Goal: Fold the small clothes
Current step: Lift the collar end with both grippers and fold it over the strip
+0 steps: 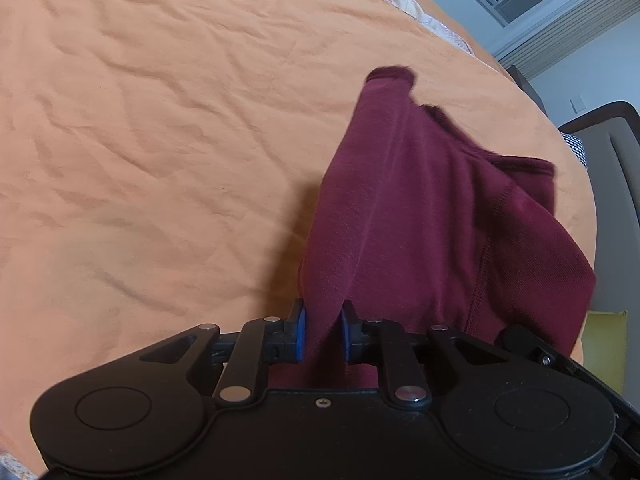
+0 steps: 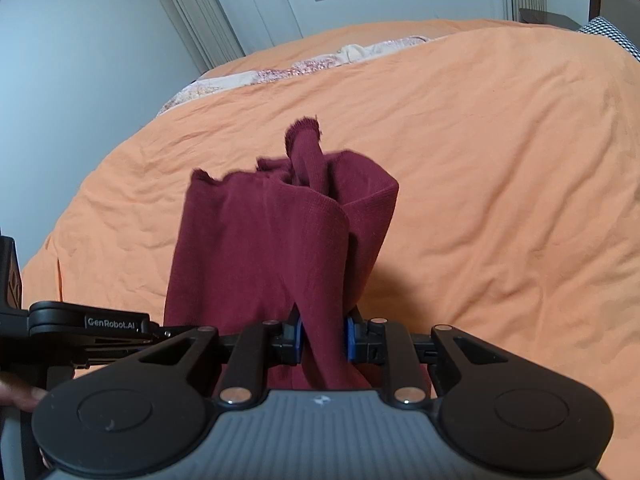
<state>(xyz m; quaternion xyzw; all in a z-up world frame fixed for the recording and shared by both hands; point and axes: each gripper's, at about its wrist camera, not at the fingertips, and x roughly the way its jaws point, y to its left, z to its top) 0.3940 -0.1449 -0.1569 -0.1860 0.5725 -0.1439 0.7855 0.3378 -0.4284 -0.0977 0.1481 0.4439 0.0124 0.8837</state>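
I am holding the maroon garment (image 1: 400,208) aloft, left gripper (image 1: 323,330) and right gripper (image 2: 323,334) both clamped on its edge, letting it hang toward 12 o'clock over the orange bedspread (image 1: 160,120).

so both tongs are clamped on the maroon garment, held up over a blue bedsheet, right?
Not blue. The bedsheet is orange, as the right wrist view shows. The rest holds: the left tongs and right tongs are each clamped on the maroon garment, held up over it.
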